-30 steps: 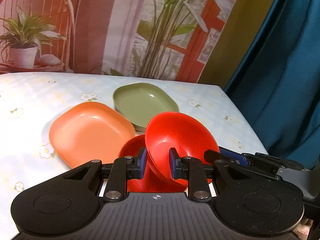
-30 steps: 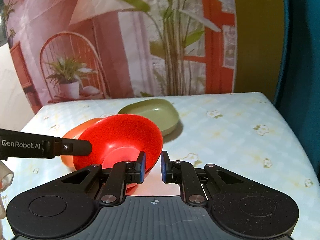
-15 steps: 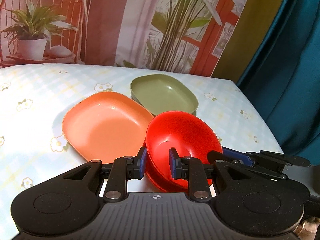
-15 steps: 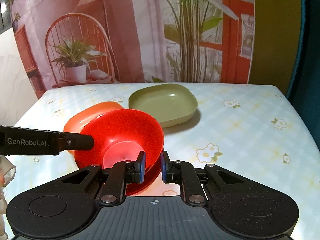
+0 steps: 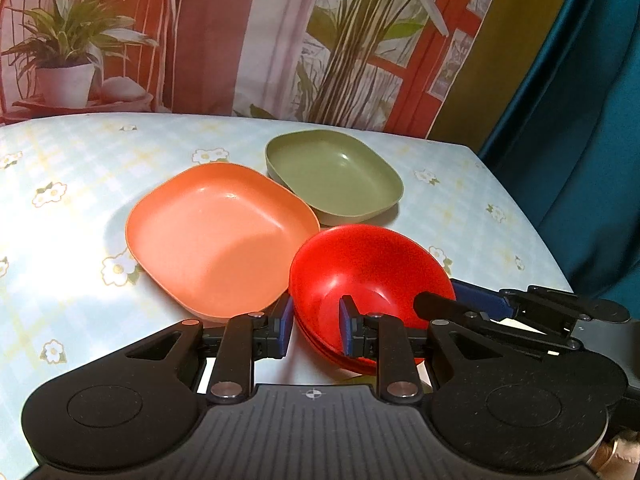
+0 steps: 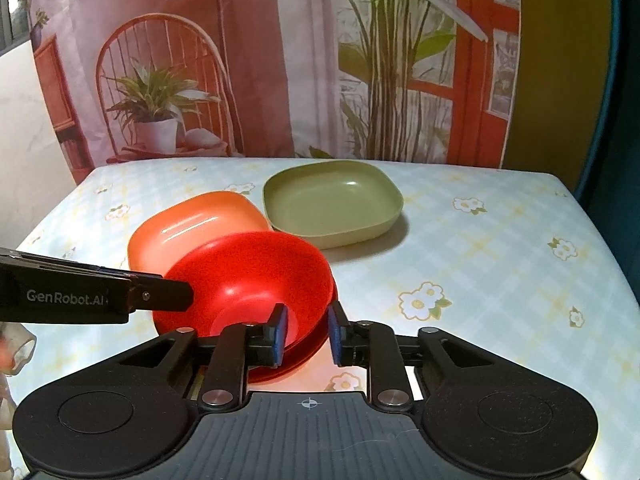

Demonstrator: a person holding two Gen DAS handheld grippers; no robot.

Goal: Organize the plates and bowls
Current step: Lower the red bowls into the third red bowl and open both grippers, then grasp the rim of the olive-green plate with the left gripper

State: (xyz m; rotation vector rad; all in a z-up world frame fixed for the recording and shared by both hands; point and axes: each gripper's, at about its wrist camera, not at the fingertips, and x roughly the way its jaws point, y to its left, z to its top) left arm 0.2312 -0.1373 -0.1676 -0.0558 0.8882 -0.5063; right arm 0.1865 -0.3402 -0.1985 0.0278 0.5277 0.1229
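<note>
Two red bowls, the top red bowl (image 5: pixel 360 264) sitting inside the lower red bowl (image 5: pixel 332 356), down on the flowered tablecloth (image 5: pixel 80 160). Just beside the orange plate (image 5: pixel 216 236), with the green plate (image 5: pixel 332 172) near, further back.

Left view: left gripper (image 5: pixel 315 320) narrow, pinching the top red bowl's near rim, one pad inside, one outside.

Right view only: right gripper (image 6: pixel 307 328) opening up, rim between its pads but not squeezed. Also shows the left gripper's black finger coming in from the left, hiding part of the orange plate.

Behind the table, a printed backdrop (image 6: pixel 280 80) with a potted plant; blue curtain (image 5: pixel 580 120) to the right.
</note>
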